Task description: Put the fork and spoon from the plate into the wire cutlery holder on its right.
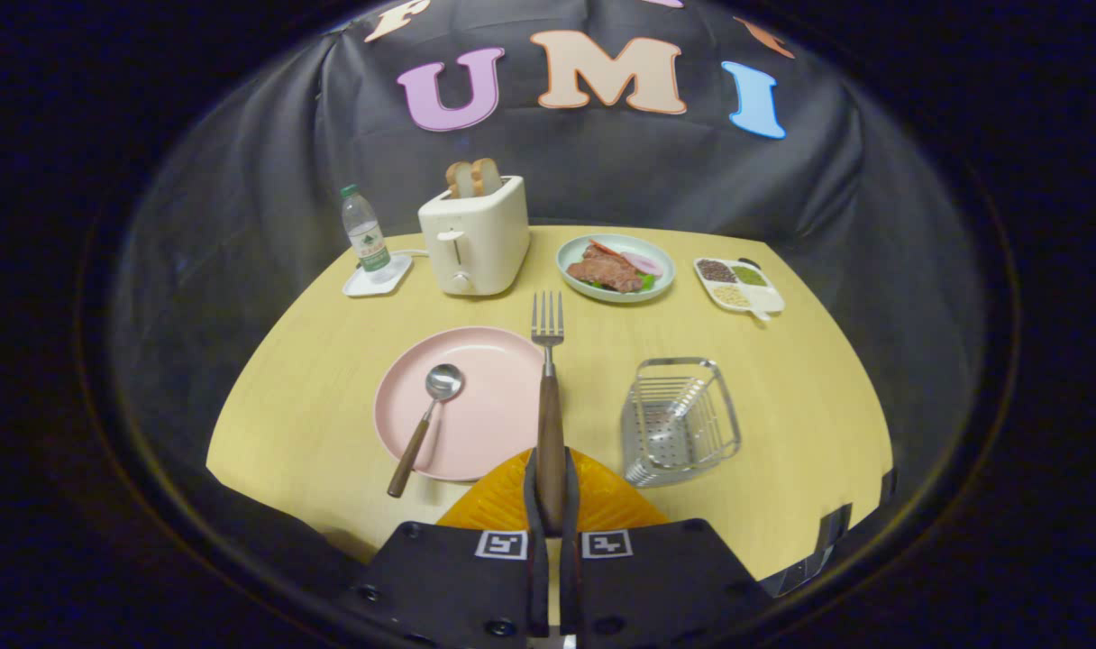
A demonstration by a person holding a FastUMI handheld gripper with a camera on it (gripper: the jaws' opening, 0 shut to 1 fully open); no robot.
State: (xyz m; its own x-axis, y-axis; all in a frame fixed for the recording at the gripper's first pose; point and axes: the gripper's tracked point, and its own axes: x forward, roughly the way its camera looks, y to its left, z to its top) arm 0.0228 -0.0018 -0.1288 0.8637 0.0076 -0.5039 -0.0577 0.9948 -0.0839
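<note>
My gripper (551,491) is shut on the wooden handle of the fork (548,361), which sticks out straight ahead with its tines up in the air over the plate's right rim. The pink plate (485,361) lies on the table just ahead and left of the fingers. On it rests the spoon (424,424), bowl toward the plate's middle, wooden handle reaching over the near rim. The wire cutlery holder (680,422) stands to the plate's right, ahead and right of the fingers, with nothing in it.
At the back of the yellow table (800,406) stand a white toaster (474,234) with bread slices, a water bottle (364,233) on a small white tray, a green plate of food (615,266) and a divided condiment dish (738,286).
</note>
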